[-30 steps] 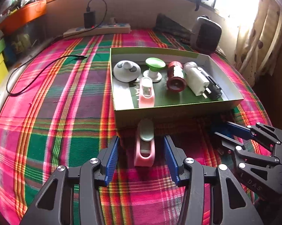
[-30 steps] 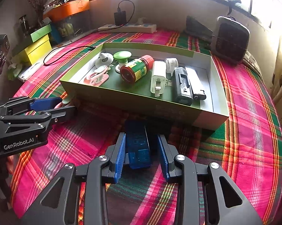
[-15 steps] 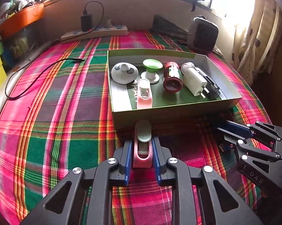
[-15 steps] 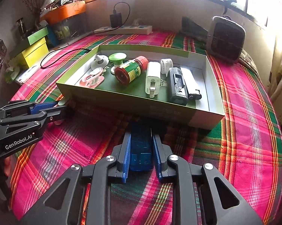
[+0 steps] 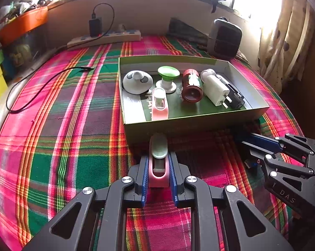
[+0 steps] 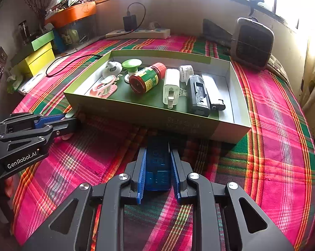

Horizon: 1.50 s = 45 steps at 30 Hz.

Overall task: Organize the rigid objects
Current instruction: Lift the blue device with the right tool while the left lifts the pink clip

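Note:
My left gripper (image 5: 158, 163) is shut on a pink clip with a grey-green lever (image 5: 158, 163), just in front of the green box (image 5: 178, 123). My right gripper (image 6: 157, 163) is shut on a blue block (image 6: 158, 167), also just in front of the box (image 6: 178, 123). The box holds a second pink clip (image 5: 160, 104), a white round piece (image 5: 137, 81), a green-topped knob (image 5: 168, 77), a red-capped jar (image 5: 192, 85), a white charger (image 5: 217, 90) and a black battery pack (image 6: 197, 96). Each gripper shows in the other's view, the right one in the left wrist view (image 5: 249, 144), the left one in the right wrist view (image 6: 67, 118).
A plaid cloth (image 5: 63, 115) covers the table. A black cable (image 5: 42, 85), a power strip (image 5: 105, 38) with a charger, and a small dark heater (image 5: 225, 38) lie beyond the box. Yellow and green boxes (image 6: 37, 56) stand at the left edge.
Both grippers have shut: the left on the pink clip, the right on the blue block. Both views have risen slightly and drawn back from the box.

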### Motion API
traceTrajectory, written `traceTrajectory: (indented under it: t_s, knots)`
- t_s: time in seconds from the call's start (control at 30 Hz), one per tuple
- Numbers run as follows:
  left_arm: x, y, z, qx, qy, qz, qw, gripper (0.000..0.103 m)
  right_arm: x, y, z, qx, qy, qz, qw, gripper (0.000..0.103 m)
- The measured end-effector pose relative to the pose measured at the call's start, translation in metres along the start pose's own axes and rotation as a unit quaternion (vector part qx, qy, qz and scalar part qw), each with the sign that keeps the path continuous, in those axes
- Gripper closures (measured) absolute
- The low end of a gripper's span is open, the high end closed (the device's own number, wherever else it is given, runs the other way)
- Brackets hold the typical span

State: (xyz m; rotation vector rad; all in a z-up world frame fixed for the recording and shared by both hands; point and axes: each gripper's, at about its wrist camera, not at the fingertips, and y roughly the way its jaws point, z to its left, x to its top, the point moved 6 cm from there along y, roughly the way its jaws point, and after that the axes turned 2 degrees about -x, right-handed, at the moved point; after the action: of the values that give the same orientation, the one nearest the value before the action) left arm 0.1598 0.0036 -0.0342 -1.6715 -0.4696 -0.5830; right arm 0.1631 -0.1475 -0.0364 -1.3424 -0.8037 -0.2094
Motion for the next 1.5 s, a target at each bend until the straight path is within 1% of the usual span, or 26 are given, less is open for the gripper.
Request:
traceTrajectory:
  t_s: [0.37, 1.07, 1.5]
  knots:
    - [-0.003, -0.004, 0.000, 0.013, 0.001, -0.004, 0.9999, 0.086, -0.002, -0.003, 0.001, 0.003, 0.004, -0.001, 1.000, 0.080]
    - [-0.004, -0.032, -0.007, 0.003, 0.008, -0.031, 0.9995, 0.086, -0.002, -0.025, 0.002, 0.012, 0.025, -0.026, 0.999, 0.080]
    - [0.010, -0.048, -0.011, -0.012, 0.010, -0.055, 0.9984, 0.086, 0.008, -0.044, -0.003, 0.013, 0.036, -0.052, 0.998, 0.080]
